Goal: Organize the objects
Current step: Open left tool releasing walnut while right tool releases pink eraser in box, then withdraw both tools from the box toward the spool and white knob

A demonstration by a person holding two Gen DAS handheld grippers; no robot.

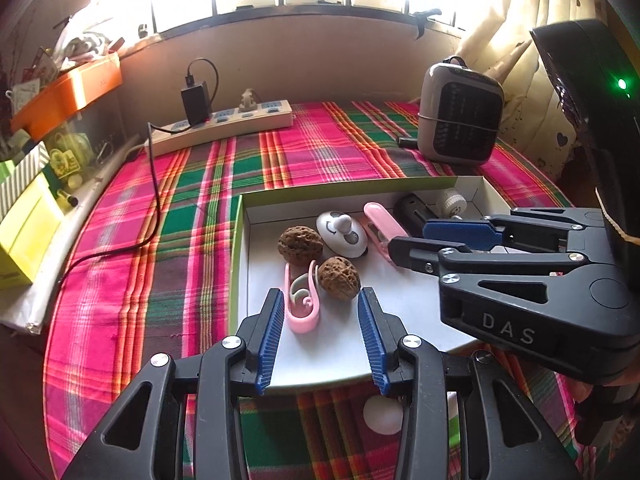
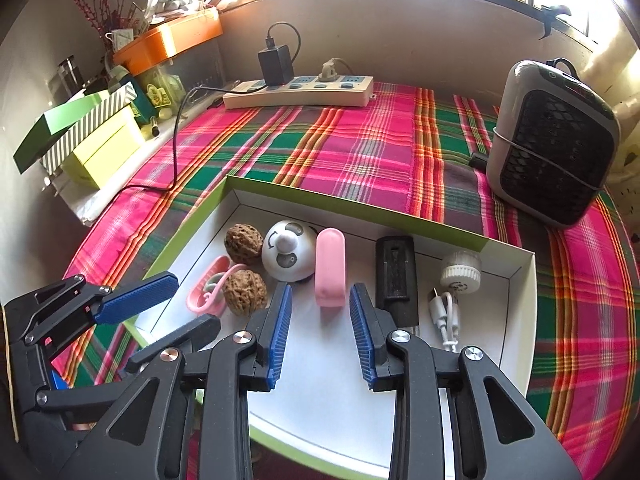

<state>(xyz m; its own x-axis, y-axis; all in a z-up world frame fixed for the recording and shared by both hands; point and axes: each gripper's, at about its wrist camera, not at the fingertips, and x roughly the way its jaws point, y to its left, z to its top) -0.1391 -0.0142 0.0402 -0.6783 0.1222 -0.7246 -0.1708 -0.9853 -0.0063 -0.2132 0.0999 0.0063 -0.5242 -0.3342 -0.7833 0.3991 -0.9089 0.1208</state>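
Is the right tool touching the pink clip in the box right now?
Apart. The right wrist view shows the right tool open, with white box floor visible between its blue pads and the pink clip, which lies just beyond the fingertips.

left wrist: close, angled down over box [image 1: 240, 240] left end; right wrist: same, right end; shared: box interior, plaid cloth [image 2: 360, 140]

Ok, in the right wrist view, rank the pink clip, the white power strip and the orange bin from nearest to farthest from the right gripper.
1. Pink clip, in the box just ahead of the right gripper.
2. White power strip, by the far wall.
3. Orange bin, far left corner.
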